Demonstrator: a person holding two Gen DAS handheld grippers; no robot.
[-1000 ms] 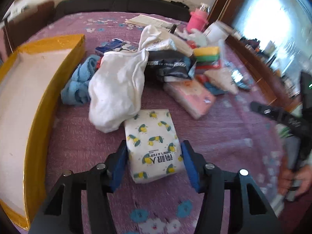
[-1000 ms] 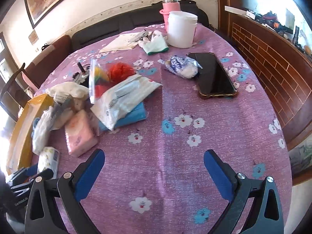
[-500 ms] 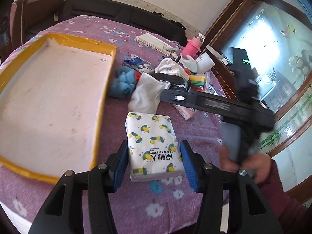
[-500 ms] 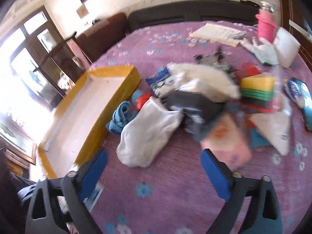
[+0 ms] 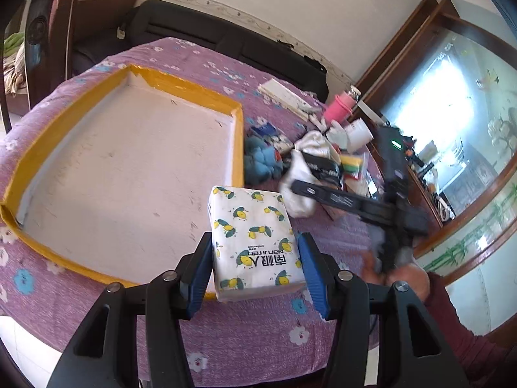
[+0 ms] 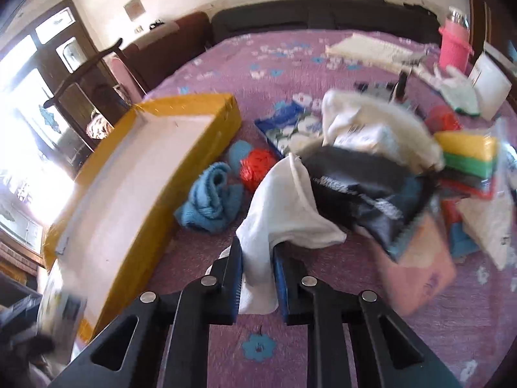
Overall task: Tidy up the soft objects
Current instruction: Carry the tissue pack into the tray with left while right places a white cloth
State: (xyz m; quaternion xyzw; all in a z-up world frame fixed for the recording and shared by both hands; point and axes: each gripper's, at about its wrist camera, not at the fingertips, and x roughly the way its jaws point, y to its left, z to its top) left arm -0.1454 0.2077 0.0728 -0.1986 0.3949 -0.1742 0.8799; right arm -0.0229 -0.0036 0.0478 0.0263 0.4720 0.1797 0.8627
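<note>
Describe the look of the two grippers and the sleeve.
Both the left gripper and right gripper have black angular frames with cut-outs, silver round bolts and blue pads inside the jaws. A green light glows on the right one's body. The sleeve is dark red.

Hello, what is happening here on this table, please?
A person is sorting soft things with two handheld grippers. The left gripper holds a tissue pack above the near corner of the yellow tray, which has nothing in it yet. The right gripper is shut on a white cloth at the edge of the pile.
</note>
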